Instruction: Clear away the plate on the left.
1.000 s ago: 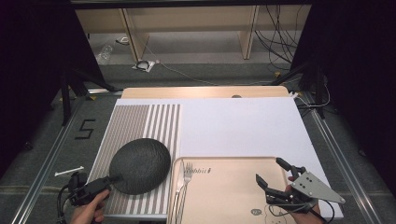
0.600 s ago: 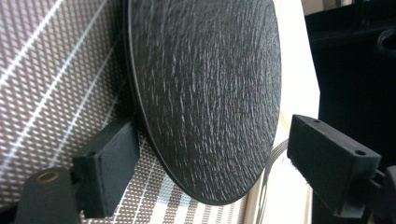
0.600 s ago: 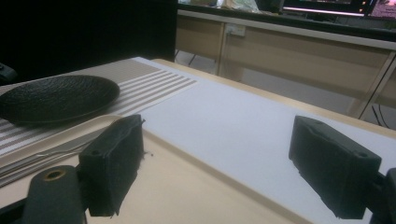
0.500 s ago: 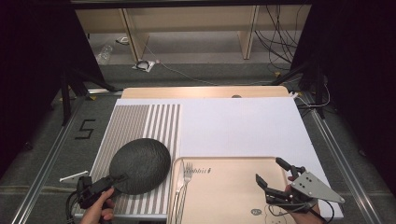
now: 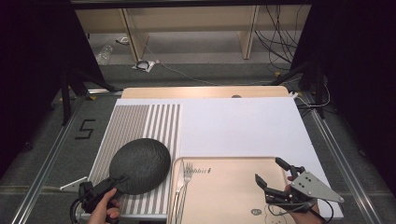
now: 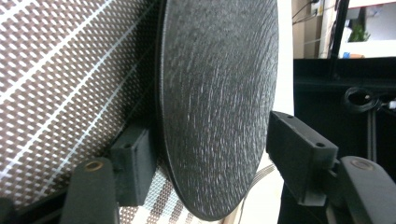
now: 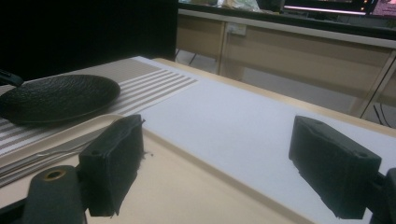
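Note:
A dark round textured plate [image 5: 140, 164] lies on a brown-and-white striped mat [image 5: 135, 121]. My left gripper [image 5: 116, 179] is at the plate's near-left rim, held by a hand. In the left gripper view the plate [image 6: 215, 93] sits between the jaws, one under its rim and one above, spread wide around it. My right gripper [image 5: 269, 170] hovers open over the right part of a beige tray [image 5: 233, 186] with nothing between its jaws. From the right gripper view [image 7: 217, 158] the plate [image 7: 56, 98] lies off to the left.
A fork [image 5: 187, 179] lies along the tray's left edge, next to the plate. A white sheet [image 5: 233, 126] covers the table behind the tray. Beyond the table's far edge are floor cables and wooden furniture legs.
My left gripper drew back a little, then came forward so its jaws straddle the plate's rim. The plate and the right gripper have stayed put.

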Demonstrator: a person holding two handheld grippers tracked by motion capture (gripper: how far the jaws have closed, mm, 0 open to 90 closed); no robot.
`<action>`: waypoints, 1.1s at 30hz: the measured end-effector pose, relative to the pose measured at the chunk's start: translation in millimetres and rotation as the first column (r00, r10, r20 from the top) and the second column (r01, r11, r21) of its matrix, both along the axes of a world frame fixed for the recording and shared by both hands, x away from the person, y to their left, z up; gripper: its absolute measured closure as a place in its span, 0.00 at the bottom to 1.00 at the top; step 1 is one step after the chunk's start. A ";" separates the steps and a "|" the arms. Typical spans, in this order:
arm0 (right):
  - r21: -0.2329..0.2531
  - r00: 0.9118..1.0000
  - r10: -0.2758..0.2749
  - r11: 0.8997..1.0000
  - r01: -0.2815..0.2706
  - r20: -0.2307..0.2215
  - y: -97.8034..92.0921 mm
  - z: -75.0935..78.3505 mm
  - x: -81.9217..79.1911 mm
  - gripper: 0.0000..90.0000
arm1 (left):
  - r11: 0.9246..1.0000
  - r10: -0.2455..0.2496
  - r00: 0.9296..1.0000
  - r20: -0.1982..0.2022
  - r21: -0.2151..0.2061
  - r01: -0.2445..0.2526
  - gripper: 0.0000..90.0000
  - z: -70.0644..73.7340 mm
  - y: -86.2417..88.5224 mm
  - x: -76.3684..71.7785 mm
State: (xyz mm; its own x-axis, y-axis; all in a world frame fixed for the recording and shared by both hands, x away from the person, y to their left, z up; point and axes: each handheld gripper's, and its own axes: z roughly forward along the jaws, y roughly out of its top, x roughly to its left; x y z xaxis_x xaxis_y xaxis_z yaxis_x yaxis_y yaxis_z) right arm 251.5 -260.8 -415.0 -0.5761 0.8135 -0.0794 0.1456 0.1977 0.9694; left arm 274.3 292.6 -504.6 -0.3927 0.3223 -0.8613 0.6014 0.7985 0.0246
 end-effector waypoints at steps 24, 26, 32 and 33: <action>-0.002 1.000 0.001 1.000 -0.001 0.001 0.3 -0.4 1.5 0.21 | 0.979 0.177 0.984 -0.019 -0.104 -0.178 0.74 -18.3 -16.5 -9.1; -0.004 1.000 0.002 1.000 -0.002 0.001 0.2 -0.4 1.6 0.21 | 0.979 0.177 0.984 -0.017 -0.099 -0.178 0.77 -18.7 -16.8 -9.5; -0.002 1.000 0.002 1.000 -0.002 0.002 0.5 -0.4 1.7 0.21 | 0.976 0.190 0.981 -0.034 -0.101 -0.193 0.84 -20.7 -16.8 -11.3; -0.002 1.000 0.002 1.000 -0.002 0.002 0.4 -0.4 1.7 0.21 | 0.976 0.192 0.981 -0.038 -0.100 -0.195 0.86 -21.0 -16.8 -11.6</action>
